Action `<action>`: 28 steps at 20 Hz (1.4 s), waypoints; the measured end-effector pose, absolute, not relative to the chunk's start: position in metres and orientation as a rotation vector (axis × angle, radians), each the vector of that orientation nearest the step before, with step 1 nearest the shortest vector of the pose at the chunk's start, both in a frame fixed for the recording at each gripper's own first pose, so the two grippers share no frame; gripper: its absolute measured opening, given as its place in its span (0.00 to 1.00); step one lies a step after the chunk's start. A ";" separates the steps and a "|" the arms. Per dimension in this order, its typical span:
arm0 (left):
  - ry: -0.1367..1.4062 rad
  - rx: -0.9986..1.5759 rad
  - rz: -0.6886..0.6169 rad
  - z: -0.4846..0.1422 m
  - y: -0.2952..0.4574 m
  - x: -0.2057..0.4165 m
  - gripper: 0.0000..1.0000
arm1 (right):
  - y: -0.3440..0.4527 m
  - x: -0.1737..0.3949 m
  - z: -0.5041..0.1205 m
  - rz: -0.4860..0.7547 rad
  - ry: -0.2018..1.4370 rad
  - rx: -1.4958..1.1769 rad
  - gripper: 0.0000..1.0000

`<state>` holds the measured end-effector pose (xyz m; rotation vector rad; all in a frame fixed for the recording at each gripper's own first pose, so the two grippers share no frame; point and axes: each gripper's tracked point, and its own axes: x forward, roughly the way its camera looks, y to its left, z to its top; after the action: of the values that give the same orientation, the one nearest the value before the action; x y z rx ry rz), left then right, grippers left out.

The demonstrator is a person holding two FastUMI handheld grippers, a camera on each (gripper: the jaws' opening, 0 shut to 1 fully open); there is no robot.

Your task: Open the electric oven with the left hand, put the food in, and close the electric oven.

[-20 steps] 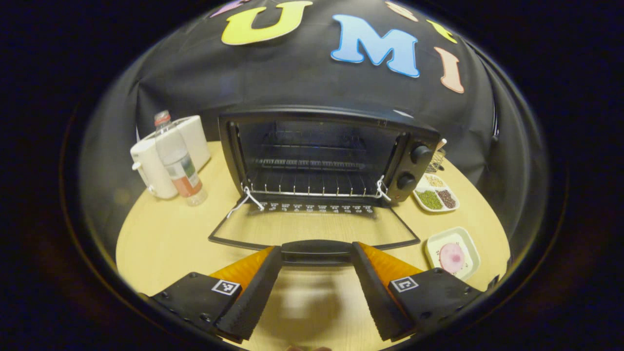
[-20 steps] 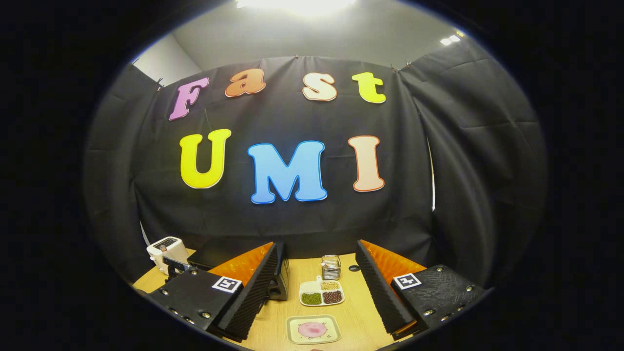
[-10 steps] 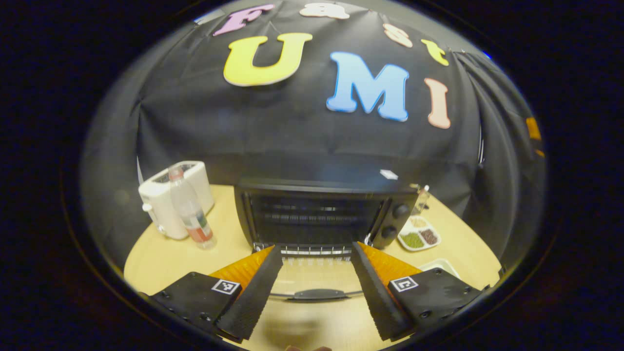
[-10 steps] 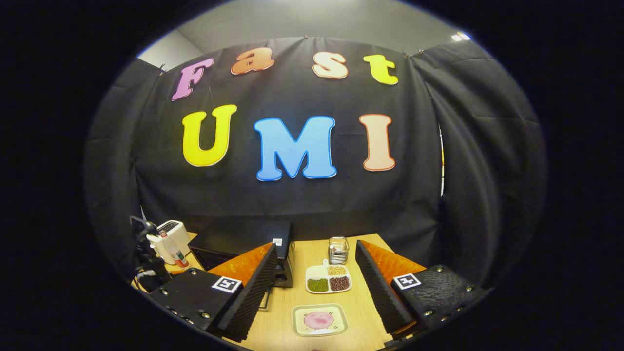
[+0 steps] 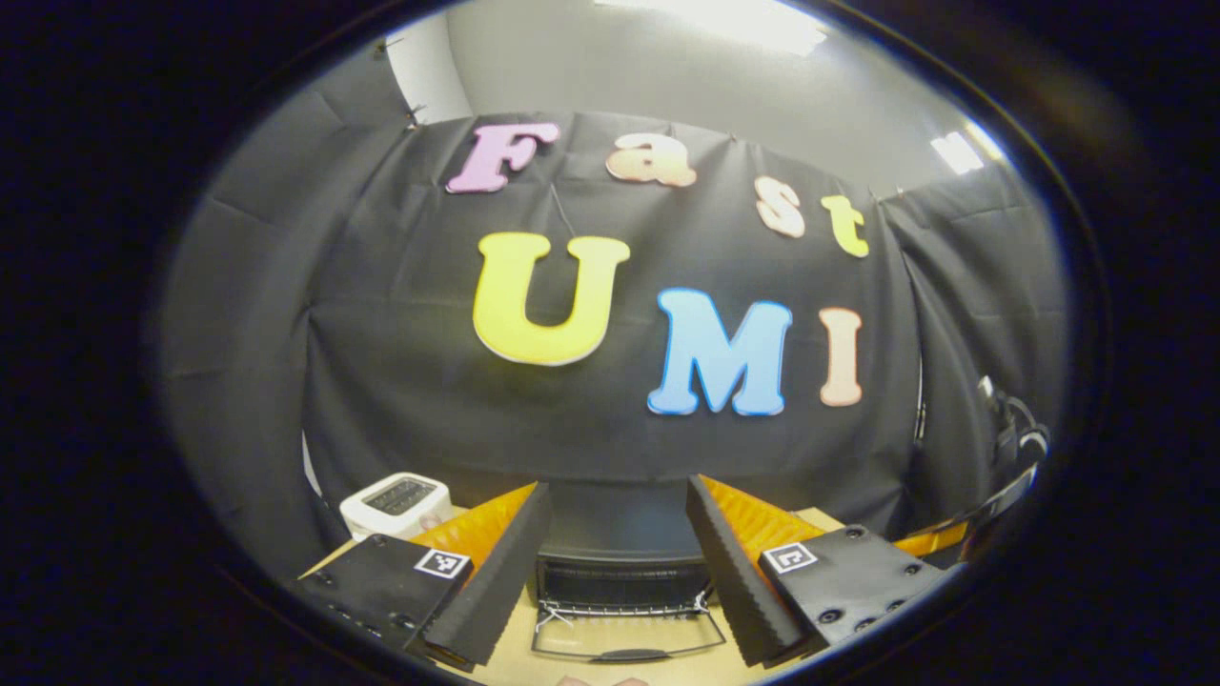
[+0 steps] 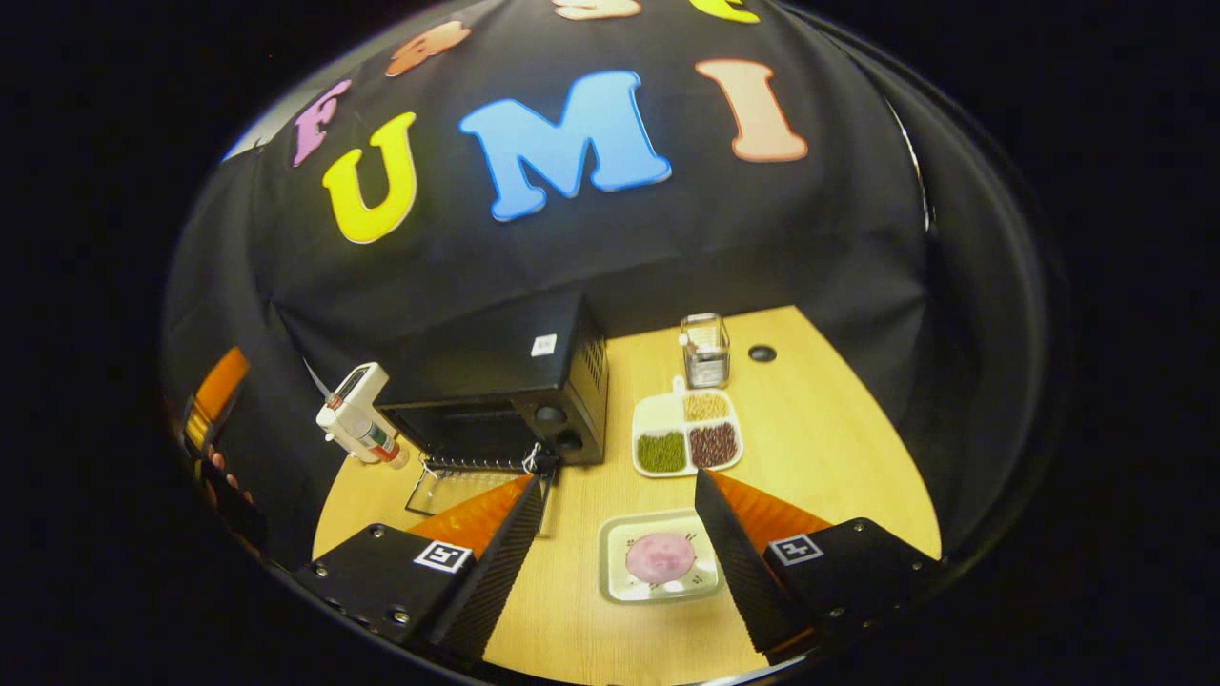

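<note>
Pink round food [image 6: 660, 556] on a small square plate [image 6: 614, 583] lies on the wooden table [image 6: 820, 457], directly ahead between the right gripper [image 6: 620, 557]'s wide-open, empty fingers. The oven [image 6: 496, 391] stands open, ahead-left. The left gripper [image 5: 618, 562], also open and empty, faces it from farther back.

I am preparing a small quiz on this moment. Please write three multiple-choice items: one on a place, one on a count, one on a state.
1. Where does the plate with the pink food lie?
A. inside the oven
B. on the table in front of the oven, between the right tongs' fingers
C. on top of the oven

2. How many compartments has the white dish of beans?
A. three
B. five
C. one

3. In what state is the oven door?
A. shut
B. taken off
C. folded down open

Answers: 1 B, the plate rests on the bare table; 2 A, yellow, green and dark red fillings; 3 C, the door lies flat before the oven.
</note>
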<state>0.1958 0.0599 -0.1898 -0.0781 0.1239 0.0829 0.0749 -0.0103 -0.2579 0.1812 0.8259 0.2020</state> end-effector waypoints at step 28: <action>0.264 -0.058 0.335 -0.203 0.107 0.148 0.97 | -0.085 0.061 -0.473 0.100 1.530 -0.114 0.89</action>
<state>0.1477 0.1070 -0.2027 -0.0580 0.2641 0.3355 0.0612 -0.0847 -0.4730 -0.1142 1.5296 0.0997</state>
